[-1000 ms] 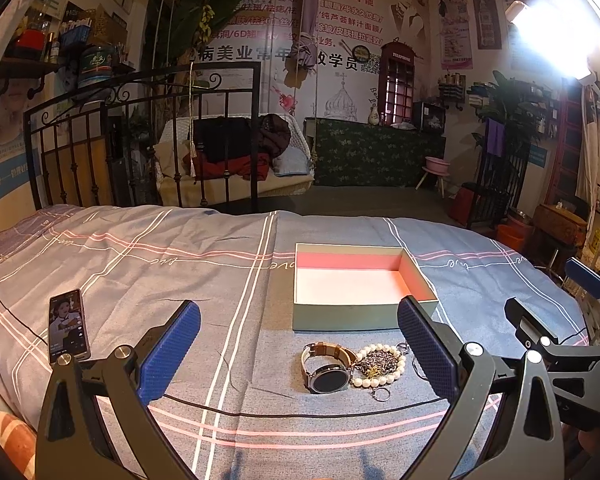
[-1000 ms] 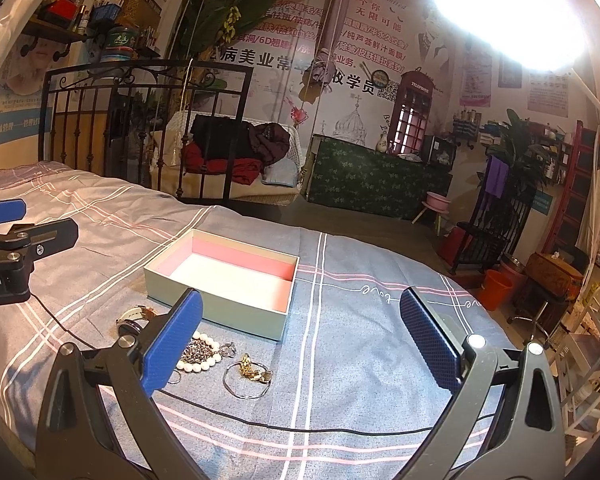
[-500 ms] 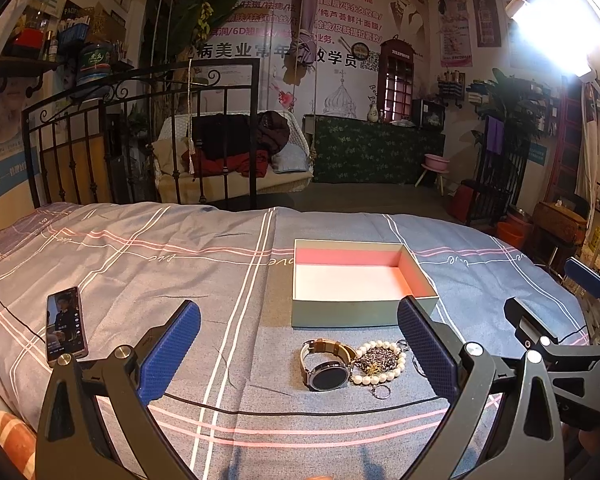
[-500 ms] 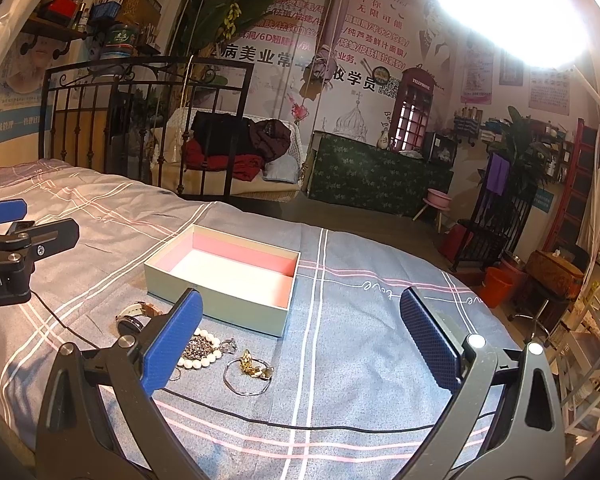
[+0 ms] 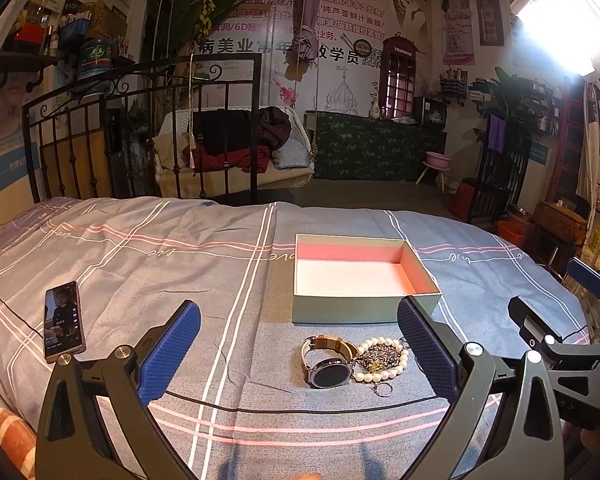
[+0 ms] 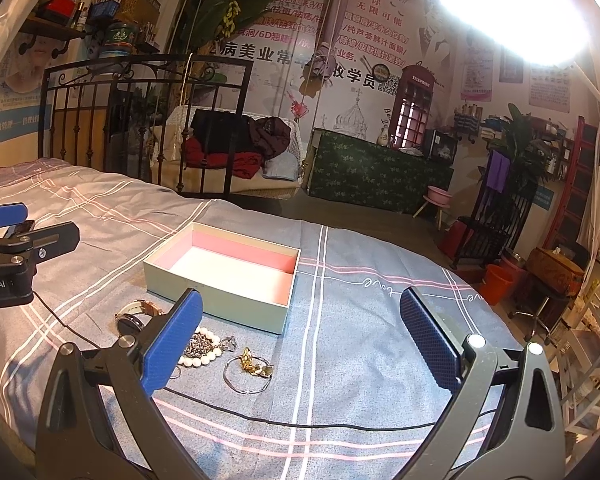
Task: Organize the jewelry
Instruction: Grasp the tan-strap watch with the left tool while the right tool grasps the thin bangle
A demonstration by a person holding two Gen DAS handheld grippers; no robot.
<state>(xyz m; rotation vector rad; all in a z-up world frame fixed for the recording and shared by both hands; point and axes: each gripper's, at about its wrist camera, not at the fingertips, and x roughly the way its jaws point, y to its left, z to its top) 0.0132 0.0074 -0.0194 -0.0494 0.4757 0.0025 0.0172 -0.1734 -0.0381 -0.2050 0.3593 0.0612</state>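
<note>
1. The open box [image 5: 364, 280], pale green outside and pink inside with nothing in it, sits on the grey striped bedspread [image 5: 140, 248] at centre frame of the left wrist view; bare fabric lies all around its four walls.
2. Just below the box's near wall lie the watch [image 5: 328, 364] and, touching it on the right, the pearl bracelet [image 5: 382, 360] ringing a dark beaded cluster.
3. In the right wrist view a thin silver bangle with a gold charm [image 6: 249, 369] lies right of the pearls, close but apart.
4. A phone [image 5: 63, 321] lies at the left of the frame, well apart from the jewelry.
5. A black cable [image 5: 300, 409] crosses the bedspread below the jewelry.
6. The left gripper [image 5: 298, 354] has its jaws wide apart, holding nothing, framing the watch and pearls.
7. The right gripper [image 6: 300, 340] is likewise spread wide and holds nothing, with open bedspread between its pads.
</note>
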